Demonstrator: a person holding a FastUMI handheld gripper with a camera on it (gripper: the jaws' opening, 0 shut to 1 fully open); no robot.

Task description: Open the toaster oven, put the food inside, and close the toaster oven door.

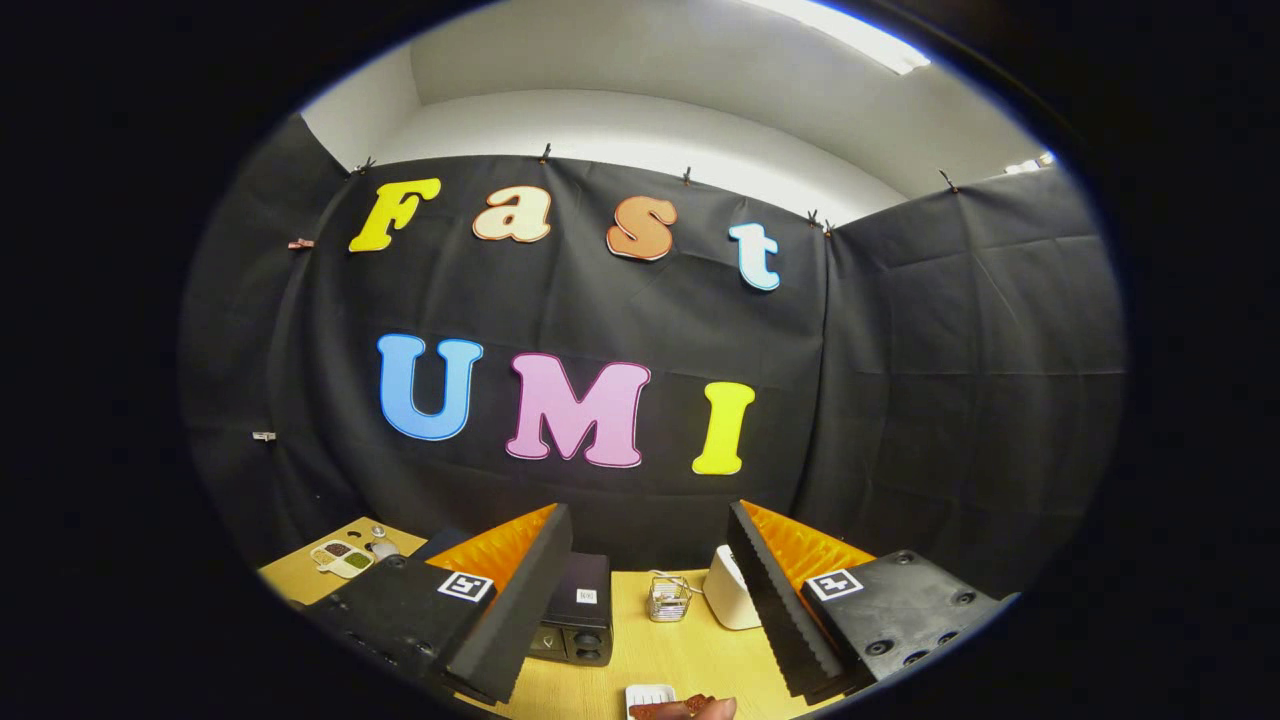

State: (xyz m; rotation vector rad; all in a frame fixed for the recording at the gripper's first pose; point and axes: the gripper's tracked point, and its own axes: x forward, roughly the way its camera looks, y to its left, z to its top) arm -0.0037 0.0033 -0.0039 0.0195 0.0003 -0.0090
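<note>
1. surface: a light wooden table (690,650) in a booth walled with black cloth, white ceiling above.
2. toaster oven (578,622): black, behind the left finger, its front with knobs facing the gripper; long axis cannot be told.
3. food (672,709): reddish-brown, on a small white plate (648,694), between the fingers, near.
4. gripper (640,600): fingers spread wide, holding nothing.
5. also: wire basket (668,597), white appliance (730,590), sectioned dish (343,557).

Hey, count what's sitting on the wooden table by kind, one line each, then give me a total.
Toaster oven: 1
Wire basket: 1
White appliance: 1
White plate, food beside it: 1
Sectioned tray: 1
Total: 5
The claw is open above the table, holding nothing.
</note>
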